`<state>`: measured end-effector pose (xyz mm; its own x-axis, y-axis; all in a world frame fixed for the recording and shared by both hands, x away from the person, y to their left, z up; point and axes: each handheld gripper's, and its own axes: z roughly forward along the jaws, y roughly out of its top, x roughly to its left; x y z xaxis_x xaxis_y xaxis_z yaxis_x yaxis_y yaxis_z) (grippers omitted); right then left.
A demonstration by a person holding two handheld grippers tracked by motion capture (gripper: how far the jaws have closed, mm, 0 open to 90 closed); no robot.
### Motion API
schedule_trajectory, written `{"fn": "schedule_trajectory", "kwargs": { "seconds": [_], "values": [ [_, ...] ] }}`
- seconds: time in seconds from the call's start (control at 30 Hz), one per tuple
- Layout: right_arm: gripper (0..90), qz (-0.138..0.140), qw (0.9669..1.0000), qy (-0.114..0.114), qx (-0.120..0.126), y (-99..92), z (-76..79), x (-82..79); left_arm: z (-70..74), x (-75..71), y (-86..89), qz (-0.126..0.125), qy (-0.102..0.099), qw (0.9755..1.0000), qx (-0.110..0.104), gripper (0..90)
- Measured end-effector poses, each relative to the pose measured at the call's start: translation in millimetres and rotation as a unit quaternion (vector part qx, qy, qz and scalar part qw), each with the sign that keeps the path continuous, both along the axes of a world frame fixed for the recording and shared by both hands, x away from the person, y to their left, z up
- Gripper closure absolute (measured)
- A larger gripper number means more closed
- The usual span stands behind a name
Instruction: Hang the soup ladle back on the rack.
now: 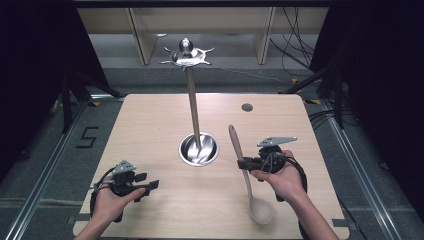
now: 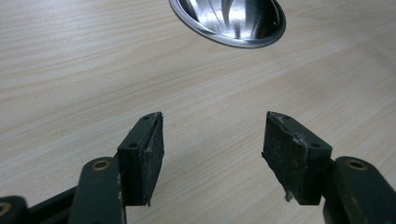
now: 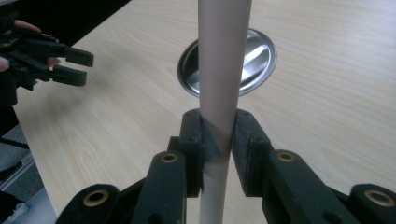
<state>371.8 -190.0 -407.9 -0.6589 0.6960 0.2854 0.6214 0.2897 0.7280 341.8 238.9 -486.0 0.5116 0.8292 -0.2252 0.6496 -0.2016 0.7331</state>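
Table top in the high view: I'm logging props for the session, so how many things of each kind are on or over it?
Wooden spoon with pale bowl: 1
Steel stand, round base and hooked top: 1
Hand-held black grippers, left gripper and right gripper: 2
Total: 4

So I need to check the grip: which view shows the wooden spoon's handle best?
The right gripper view: the handle stands close up, clamped between the right gripper fingers. The high view shows the whole wooden spoon, small.
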Motion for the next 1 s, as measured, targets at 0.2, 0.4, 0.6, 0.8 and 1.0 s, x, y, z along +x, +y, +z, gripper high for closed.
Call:
{"fn": "schedule_trajectory", "kwargs": {
  "seconds": [0.2,0.4,0.6,0.8,1.0],
  "values": [
    [75.3,0.030,0.9986,-0.041,0.015,-1.5,-0.8,-2.9,0.1,-0.3,-0.9,0.000,0.003,1.0000,-0.005,37.6],
    [75.4,0.026,0.9962,-0.076,0.035,-1.8,3.0,-9.1,0.2,-0.3,-0.8,0.001,0.003,1.0000,-0.005,37.6],
    [75.4,0.025,0.9906,-0.127,0.044,-4.9,4.4,-5.0,-0.3,-0.6,-1.4,0.004,-0.002,1.0000,-0.009,37.7],
    [75.4,0.011,0.9885,-0.141,0.053,-4.1,7.1,-3.3,0.2,-0.4,0.0,0.002,-0.002,1.0000,-0.001,37.6],
    [75.4,0.014,0.9880,-0.141,0.063,-1.9,9.5,0.5,0.5,-0.3,0.1,0.002,-0.001,1.0000,-0.005,37.6]
  ]
}}
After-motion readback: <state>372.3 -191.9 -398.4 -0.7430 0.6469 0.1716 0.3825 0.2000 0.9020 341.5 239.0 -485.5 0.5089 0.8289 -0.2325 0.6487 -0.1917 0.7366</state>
